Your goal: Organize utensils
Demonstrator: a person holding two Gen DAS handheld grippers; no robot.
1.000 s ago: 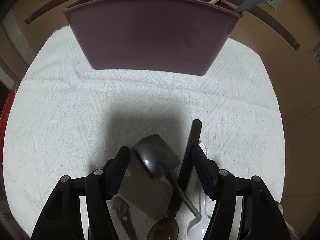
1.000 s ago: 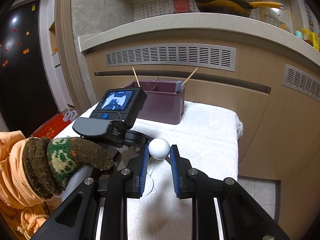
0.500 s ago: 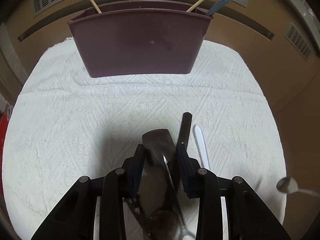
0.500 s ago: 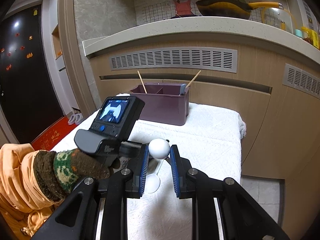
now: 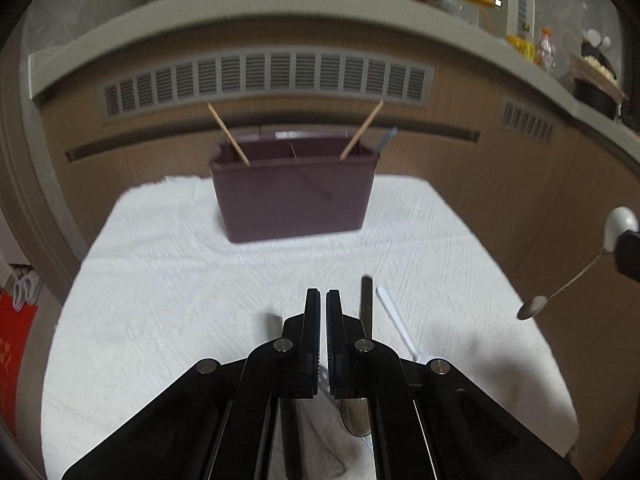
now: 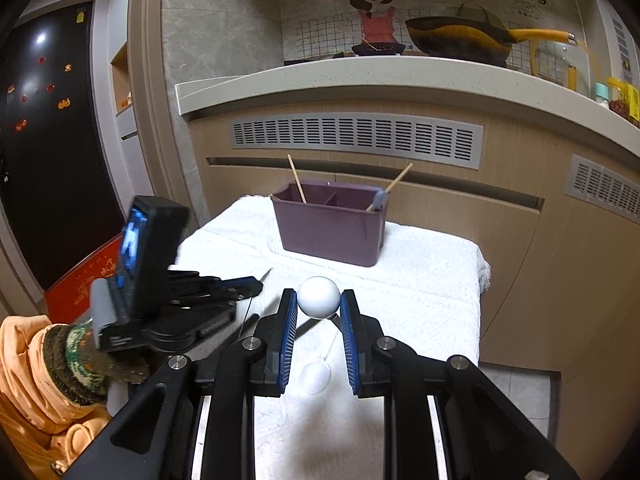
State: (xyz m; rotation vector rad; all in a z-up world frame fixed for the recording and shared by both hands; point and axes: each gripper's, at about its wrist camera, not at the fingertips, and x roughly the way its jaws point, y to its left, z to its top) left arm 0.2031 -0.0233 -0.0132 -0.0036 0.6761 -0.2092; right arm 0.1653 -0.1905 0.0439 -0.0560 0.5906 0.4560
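Setting: kitchen counter front with slatted vents point(image 5: 264, 76); a small table covered by a white textured cloth point(image 5: 168, 280) stands before it.
Left gripper point(image 5: 323, 300): jaws together, nearly pad to pad. In the left wrist view nothing shows between the tips; the right wrist view shows a thin pale sliver just past the tip, too small to identify.
Right gripper point(image 6: 319, 308): jaws clamped on a white ball point(image 6: 319, 297), the rounded end of a utensil; a thin stem runs down from the ball to a small spoon bowl point(image 6: 316, 376) below the jaws, above the cloth.
Left hand point(image 6: 76, 356): gloved in knitted green and brown wool, orange sleeve behind it, holding the left gripper at the left side of the table.
Items on cloth near left gripper: a dark flat handle point(image 5: 366, 300) and a white plastic handle point(image 5: 394, 324) lie side by side just right of the closed tips; a dark spoon bowl point(image 5: 356, 416) shows under the gripper body.
Utensil holder point(image 5: 294, 196): maroon, divided, upright at the far edge of the cloth, well apart from both grippers.
Holder contents: one wooden chopstick point(image 5: 228, 136) leans left, another chopstick point(image 5: 362, 130) leans right, with a blue-grey handle point(image 5: 386, 140) at the right end.
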